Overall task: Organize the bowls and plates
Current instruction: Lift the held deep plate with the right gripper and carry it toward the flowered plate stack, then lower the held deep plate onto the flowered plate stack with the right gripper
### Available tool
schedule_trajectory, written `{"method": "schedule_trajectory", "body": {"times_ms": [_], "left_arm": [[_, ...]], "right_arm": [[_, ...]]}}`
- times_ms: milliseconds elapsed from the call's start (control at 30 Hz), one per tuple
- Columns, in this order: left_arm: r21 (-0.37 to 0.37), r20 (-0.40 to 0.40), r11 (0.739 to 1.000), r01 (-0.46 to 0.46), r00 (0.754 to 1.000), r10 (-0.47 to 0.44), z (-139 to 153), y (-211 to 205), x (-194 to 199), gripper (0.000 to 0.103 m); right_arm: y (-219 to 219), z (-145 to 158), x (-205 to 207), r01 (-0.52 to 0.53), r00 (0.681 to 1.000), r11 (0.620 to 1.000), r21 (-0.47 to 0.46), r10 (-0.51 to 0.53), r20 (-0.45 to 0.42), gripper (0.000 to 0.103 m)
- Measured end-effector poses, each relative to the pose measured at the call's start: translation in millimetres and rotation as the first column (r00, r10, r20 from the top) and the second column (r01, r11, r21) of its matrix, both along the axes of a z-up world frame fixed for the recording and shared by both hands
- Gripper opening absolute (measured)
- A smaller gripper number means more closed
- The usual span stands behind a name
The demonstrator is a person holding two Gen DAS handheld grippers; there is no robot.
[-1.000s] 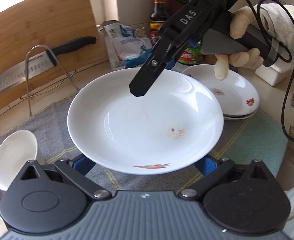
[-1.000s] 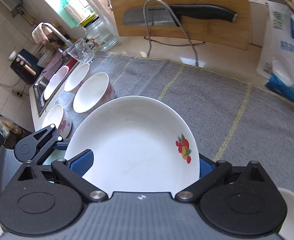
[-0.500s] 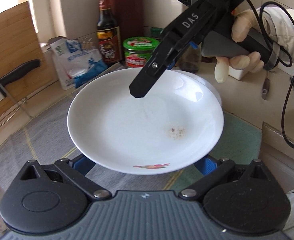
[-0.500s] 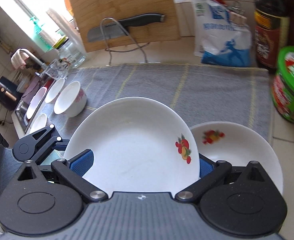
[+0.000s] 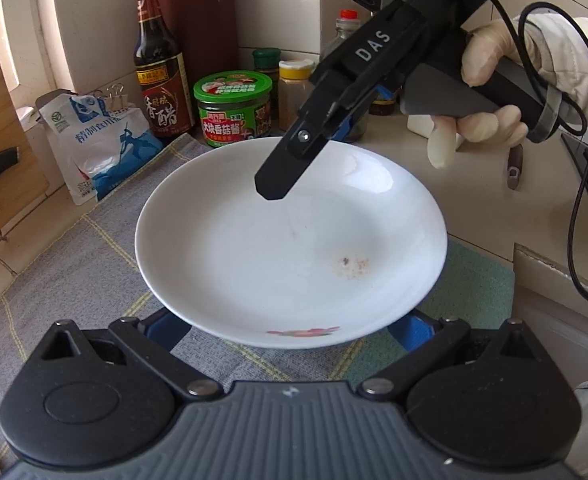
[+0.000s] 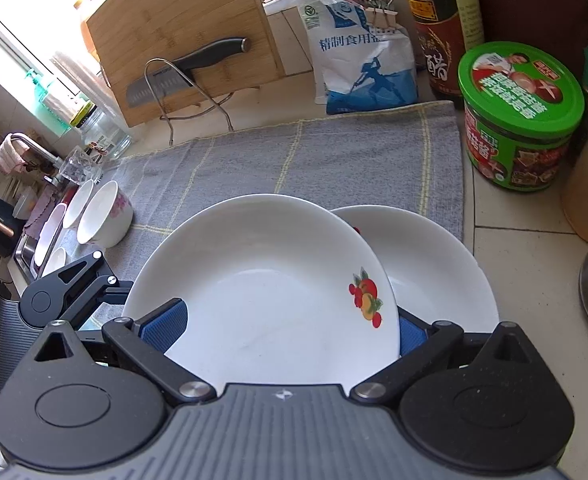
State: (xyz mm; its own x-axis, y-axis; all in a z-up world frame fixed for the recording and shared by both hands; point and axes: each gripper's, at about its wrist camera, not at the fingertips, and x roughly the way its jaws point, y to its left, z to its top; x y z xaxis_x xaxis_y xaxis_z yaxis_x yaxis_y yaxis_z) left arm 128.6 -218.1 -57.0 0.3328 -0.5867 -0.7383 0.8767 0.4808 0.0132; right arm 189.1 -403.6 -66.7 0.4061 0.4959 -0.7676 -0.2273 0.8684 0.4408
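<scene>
From the left wrist view, the left tool point(image 5: 289, 322) is clamped on the near rim of a shallow white ceramic plate with a fruit motif point(image 5: 289, 248), its blue pads showing either side below the rim; the right tool point(image 5: 294, 160), held by a gloved right hand point(image 5: 490, 92), reaches over the plate's far rim, one black finger above, so it reads as closed on that rim; the plate hangs above the grey checked cloth point(image 5: 73, 264) on the tabletop point(image 5: 470, 196).

From the right wrist view, the right tool's pads flank the plate; only here shows a second white plate point(image 6: 434, 264), resting just right of and partly under the held one, and white bowls point(image 6: 103, 216) at the far left, still scattered; stacking looks part done, bowls left.
</scene>
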Motion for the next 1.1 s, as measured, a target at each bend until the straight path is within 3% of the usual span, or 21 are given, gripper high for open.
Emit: {"method": "schedule_trajectory", "body": {"times_ms": [1100], "left_arm": [[0.022, -0.016, 0.998, 0.055, 0.998, -0.055, -12.4, -26.5, 12.6, 0.102]], "right_arm": [[-37.9, -16.2, -13.5, 0.09, 0.995, 0.996, 0.009, -0.09, -0.034, 0.103]]}}
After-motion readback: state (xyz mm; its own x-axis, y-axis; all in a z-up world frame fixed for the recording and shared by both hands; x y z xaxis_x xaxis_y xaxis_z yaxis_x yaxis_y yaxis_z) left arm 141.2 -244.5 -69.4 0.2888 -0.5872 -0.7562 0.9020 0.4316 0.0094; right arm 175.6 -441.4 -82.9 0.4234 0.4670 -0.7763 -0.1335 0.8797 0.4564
